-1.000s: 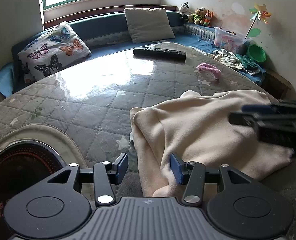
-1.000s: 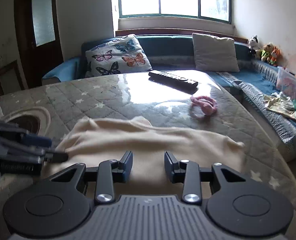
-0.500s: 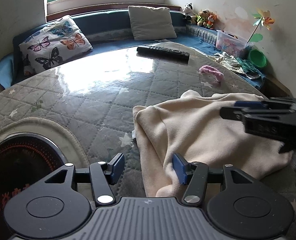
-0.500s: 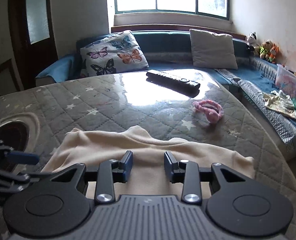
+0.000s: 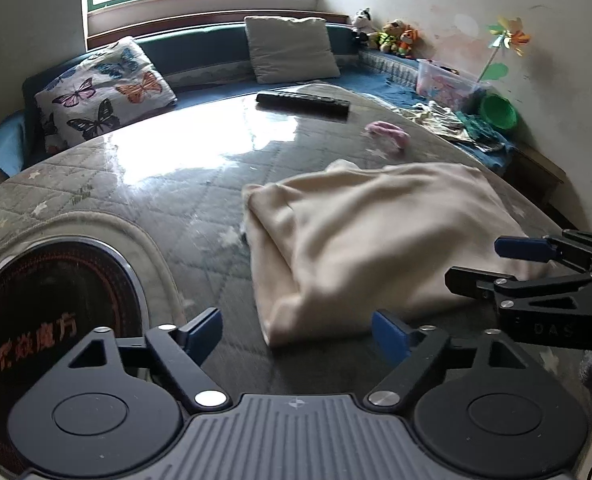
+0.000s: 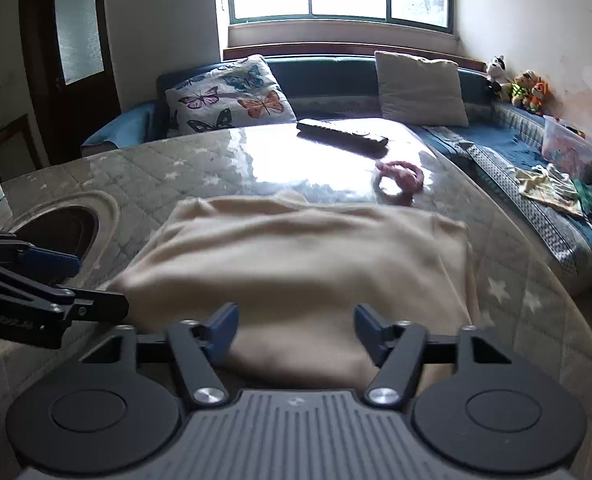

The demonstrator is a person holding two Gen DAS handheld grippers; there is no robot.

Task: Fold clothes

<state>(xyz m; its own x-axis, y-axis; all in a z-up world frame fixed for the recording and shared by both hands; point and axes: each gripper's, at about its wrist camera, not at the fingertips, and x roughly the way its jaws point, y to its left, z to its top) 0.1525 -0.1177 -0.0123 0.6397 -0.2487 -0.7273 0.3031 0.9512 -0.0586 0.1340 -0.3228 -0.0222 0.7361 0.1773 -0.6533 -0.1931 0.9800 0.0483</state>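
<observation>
Both pairs of blue-padded fingers (image 5: 388,330) have just been opening and now stand wide, gripping nothing. Between the left gripper (image 5: 296,330) fingertips shows the near corner of the cream fleece garment (image 5: 368,240), folded on the glass-topped quilted table (image 5: 136,184). Its near edge lies between the right gripper (image 6: 296,330) fingertips.
</observation>
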